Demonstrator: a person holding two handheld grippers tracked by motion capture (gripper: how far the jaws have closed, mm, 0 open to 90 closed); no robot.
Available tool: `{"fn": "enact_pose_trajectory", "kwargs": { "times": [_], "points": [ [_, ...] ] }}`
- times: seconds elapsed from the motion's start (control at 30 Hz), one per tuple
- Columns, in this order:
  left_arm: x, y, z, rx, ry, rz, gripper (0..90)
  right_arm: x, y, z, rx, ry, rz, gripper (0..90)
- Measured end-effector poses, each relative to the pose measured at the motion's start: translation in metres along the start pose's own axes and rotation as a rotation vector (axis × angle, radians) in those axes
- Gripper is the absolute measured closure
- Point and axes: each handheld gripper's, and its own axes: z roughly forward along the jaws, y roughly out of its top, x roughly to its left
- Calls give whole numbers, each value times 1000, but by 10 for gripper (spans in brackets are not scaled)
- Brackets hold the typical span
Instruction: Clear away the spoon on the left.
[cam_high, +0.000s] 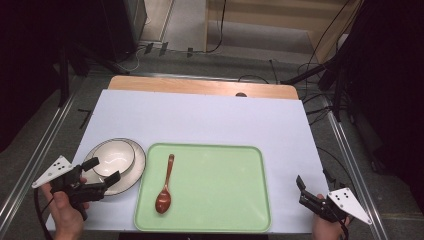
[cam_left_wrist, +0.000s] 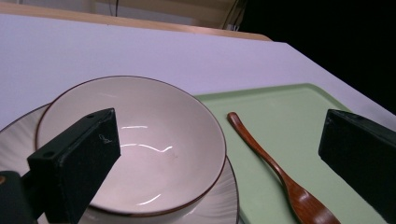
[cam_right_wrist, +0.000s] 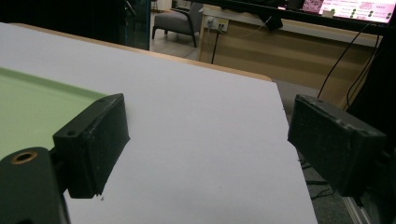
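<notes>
With both grippers' jaws spread and empty, the left gripper (cam_high: 103, 171) beside the bowl (cam_high: 114, 157) risks tipping it off the plate (cam_high: 137, 172) if one jaw strikes the rim.

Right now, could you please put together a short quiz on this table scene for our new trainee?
1. True or false: the wooden spoon lies inside the bowl.
2. What does the bowl stand on? A) the green tray B) a plate C) the bare white table cover
3. Fill in: the left tongs are ____ near the bowl, holding nothing.

Key: 1. False, it lies on the green tray. 2. B. 3. open; the right tongs are open too.
</notes>
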Motion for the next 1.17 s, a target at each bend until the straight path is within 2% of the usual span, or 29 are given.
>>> {"fn": "enact_pose_trajectory", "kwargs": {
  "times": [0.17,0.33,0.63,0.73,0.9,1.17],
  "points": [
    [6,-4,-8,3,34,5,0,0,0,0,-1,0,-1,132],
    [14,-9,-16,-10,44,16,0,0,0,0,1,-1,0,132],
    [32,-19,-25,-51,70,-2,0,0,0,0,1,-2,-1,132],
    [37,-21,-28,-80,64,-12,0,0,0,0,-2,-3,2,132],
    [42,-23,-30,-94,61,-33,0,0,0,0,2,-2,-2,132],
    [43,-24,-29,-71,53,-37,0,0,0,0,-2,-1,-2,132]
  ]
}}
